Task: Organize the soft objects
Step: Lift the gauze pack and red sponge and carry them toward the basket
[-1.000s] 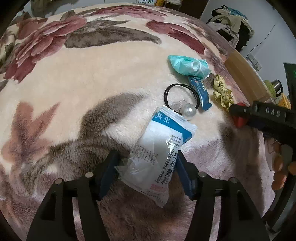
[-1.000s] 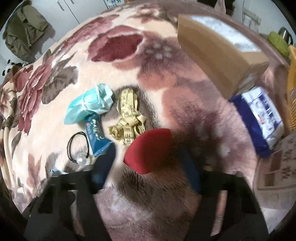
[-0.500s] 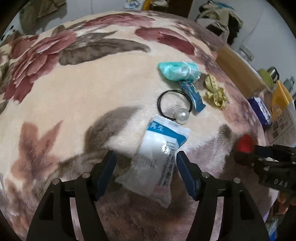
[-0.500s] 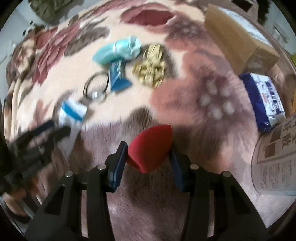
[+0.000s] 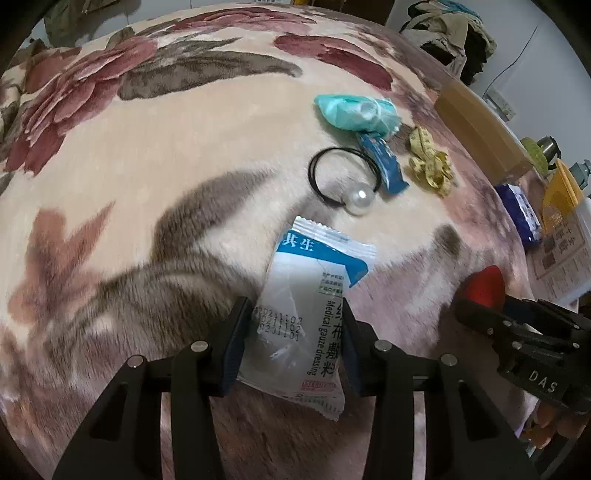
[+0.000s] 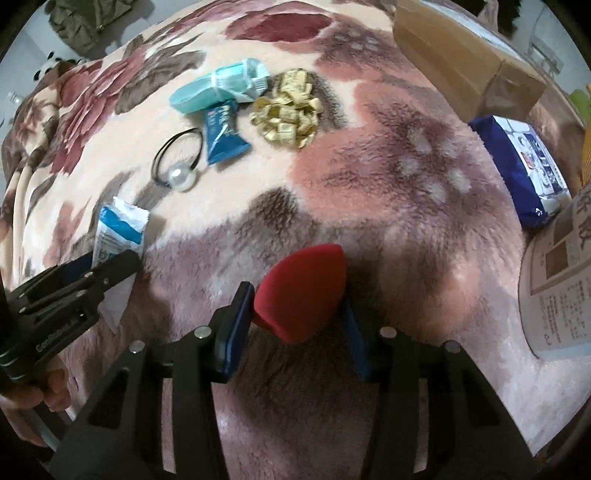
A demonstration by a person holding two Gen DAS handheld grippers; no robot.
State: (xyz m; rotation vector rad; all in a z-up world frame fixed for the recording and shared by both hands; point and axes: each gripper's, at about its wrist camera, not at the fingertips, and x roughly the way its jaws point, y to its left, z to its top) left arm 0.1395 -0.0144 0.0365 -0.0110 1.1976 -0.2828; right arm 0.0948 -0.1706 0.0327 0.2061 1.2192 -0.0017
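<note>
Left gripper (image 5: 291, 343) closing mid-pack on light, crinkly, slippery gauze packet (image 5: 308, 317) below pearl hair tie (image 5: 345, 181); right gripper (image 6: 295, 317) squeezes soft red sponge (image 6: 301, 291).

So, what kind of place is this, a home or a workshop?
Probably a home bedroom: a plush flowered blanket covers the surface like a bed, clothes are piled behind it, and a newspaper lies beside it.

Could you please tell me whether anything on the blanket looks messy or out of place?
The yellow measuring tape lies in a tangled heap on the floral fleece blanket, not rolled. The teal face mask beside it is crumpled. Nothing looks spilled or damaged.
</note>
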